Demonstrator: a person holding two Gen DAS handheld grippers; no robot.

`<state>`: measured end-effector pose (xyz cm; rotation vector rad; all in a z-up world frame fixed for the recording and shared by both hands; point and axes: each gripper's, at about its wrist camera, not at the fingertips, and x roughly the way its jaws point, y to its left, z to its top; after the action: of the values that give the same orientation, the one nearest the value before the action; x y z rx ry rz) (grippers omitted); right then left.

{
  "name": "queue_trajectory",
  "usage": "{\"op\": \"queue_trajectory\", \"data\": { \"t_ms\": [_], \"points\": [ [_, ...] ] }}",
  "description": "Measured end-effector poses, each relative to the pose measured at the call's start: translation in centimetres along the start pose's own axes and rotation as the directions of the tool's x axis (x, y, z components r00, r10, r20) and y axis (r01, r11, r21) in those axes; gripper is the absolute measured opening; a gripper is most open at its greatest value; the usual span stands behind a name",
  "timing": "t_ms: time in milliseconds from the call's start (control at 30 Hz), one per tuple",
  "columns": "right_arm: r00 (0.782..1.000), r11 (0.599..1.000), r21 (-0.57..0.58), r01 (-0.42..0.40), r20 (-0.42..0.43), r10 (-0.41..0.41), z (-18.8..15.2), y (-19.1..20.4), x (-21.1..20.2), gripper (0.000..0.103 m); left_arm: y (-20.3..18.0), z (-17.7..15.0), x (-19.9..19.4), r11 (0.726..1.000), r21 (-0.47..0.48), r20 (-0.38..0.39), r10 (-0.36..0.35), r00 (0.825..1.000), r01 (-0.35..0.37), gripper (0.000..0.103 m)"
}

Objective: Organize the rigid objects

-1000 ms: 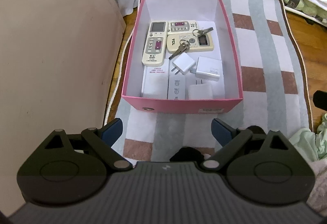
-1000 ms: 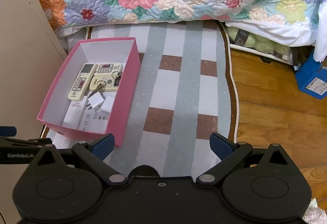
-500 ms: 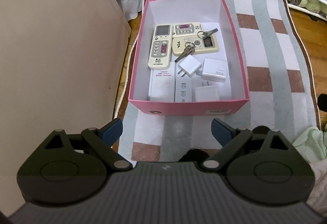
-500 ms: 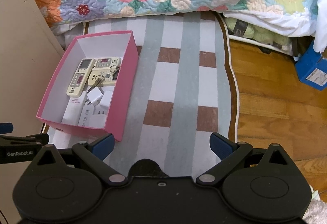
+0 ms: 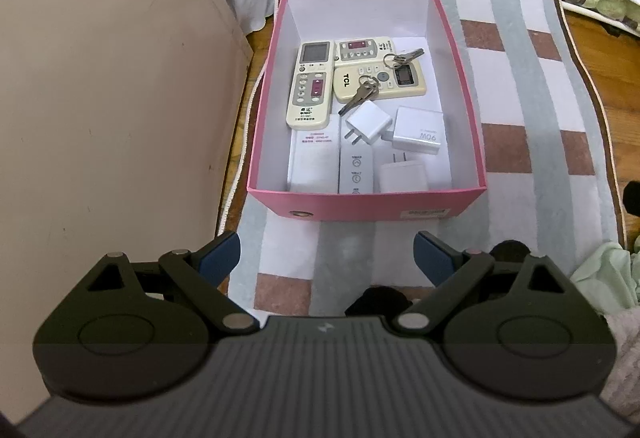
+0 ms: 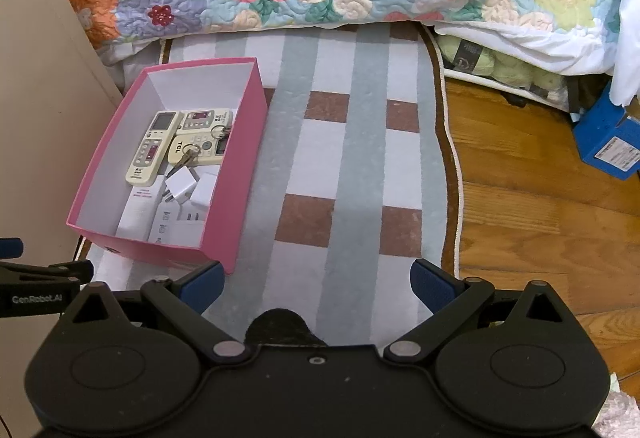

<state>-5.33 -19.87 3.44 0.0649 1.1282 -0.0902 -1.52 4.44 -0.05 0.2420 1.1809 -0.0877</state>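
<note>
Sitting on the striped rug (image 5: 516, 110), the pink box (image 5: 368, 204) holds three beige remotes (image 5: 311, 86), two key bunches (image 5: 362, 92), white chargers (image 5: 368, 124) and white cartons (image 5: 314, 162) against its near wall. Just short of that near wall, the left gripper (image 5: 326, 258) hovers released, fingers spread wide with nothing between them. To the box's right, the right gripper (image 6: 316, 284) hangs above the rug, equally spread and empty, its left fingertip (image 6: 204, 284) close by the box's near right corner.

Pink box (image 5: 372, 204) holds remotes (image 5: 312, 84), keys (image 5: 360, 94), chargers (image 5: 370, 124).
</note>
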Motion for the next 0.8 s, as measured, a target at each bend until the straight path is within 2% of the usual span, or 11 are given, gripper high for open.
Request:
{"op": "queue_trajectory", "data": {
  "t_ms": [800],
  "points": [
    [1.000,1.000,0.003,0.007,-0.006,-0.007,0.02,-0.15,0.13,0.101,0.05,-0.44,0.55,1.000,-0.005,-0.015,-0.010,1.000,0.010,0.094]
  ]
}}
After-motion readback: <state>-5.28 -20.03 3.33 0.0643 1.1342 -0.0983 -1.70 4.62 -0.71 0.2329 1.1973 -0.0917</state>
